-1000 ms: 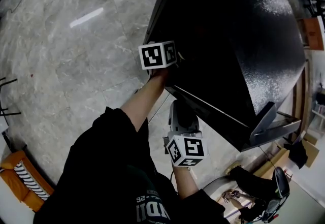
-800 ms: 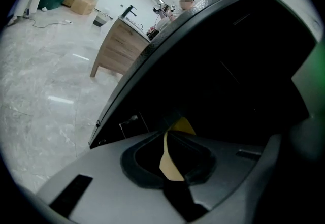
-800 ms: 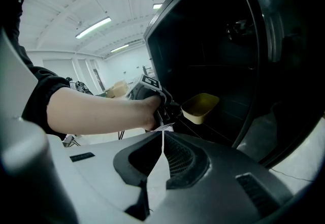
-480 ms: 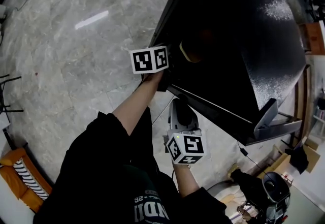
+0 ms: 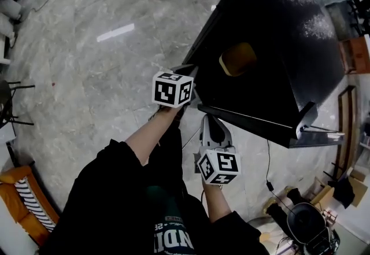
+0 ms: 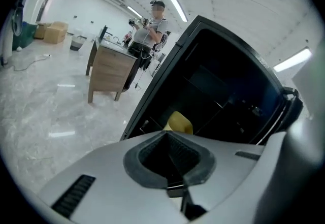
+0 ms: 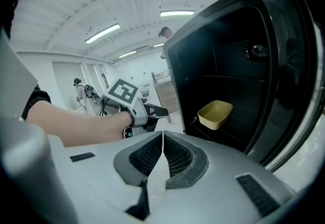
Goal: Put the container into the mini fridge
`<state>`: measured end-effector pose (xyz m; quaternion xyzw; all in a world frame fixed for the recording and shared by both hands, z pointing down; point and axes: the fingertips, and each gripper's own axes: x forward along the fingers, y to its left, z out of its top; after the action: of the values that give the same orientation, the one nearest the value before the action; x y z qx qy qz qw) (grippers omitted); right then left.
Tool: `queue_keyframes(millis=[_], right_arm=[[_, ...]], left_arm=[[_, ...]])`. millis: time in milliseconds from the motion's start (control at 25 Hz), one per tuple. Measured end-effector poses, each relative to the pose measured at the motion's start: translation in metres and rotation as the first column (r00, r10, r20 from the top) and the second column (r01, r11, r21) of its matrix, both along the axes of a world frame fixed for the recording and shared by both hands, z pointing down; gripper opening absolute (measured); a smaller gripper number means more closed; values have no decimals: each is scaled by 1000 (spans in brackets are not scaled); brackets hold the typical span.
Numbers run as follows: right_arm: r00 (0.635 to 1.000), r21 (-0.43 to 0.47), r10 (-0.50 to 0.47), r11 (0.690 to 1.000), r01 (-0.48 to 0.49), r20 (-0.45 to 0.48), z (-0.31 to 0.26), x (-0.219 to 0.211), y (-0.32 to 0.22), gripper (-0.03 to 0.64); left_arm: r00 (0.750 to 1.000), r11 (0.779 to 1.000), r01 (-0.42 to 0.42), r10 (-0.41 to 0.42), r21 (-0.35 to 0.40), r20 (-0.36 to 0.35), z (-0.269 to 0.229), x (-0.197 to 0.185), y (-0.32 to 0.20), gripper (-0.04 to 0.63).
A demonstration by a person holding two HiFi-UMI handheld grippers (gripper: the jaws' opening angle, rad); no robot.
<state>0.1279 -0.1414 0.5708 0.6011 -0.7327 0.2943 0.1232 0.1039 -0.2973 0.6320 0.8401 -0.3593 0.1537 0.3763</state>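
Observation:
The yellow container sits on a shelf inside the open black mini fridge. It also shows in the left gripper view as the container and in the right gripper view as the container, with nothing touching it. My left gripper is just outside the fridge's left front edge, jaws shut and empty. Lower and nearer to me, my right gripper points at the opening, also shut and empty. The fridge door stands open at the right.
A wooden desk stands on the marble floor behind the fridge, with a person beyond it. An orange chair is at the lower left. A cable runs over the floor below the door.
My left gripper has drawn back out of the fridge opening towards me. The yellow container stays on the shelf, now in plain sight. The right gripper has barely moved.

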Motion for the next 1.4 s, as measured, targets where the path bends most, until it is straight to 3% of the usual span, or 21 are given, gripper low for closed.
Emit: queue_keyframes(millis=[200,560,960,1240,1400], right_arm=[[1000,45,-15,999,15,4,-24,-19,10,35],[1000,100,-13,995,13,-1,-65,-30,30,35],[1000,136,-30,990,31,-7,-93,-52,71,35],[999,173,-50,984,50,-3,-113,-58,95,35],[998,192,-64,979,63,0,-124,-68,118,35]], left_arm=[[996,991,-59,51,123,71,-35,-29,27,12],[989,953,-120,92,279,112,-107,-66,79,12],[987,913,-145,105,381,124,-167,-107,146,12],[974,863,-196,118,466,193,-198,-131,187,12],[974,842,-205,125,499,189,-218,-144,216,12]])
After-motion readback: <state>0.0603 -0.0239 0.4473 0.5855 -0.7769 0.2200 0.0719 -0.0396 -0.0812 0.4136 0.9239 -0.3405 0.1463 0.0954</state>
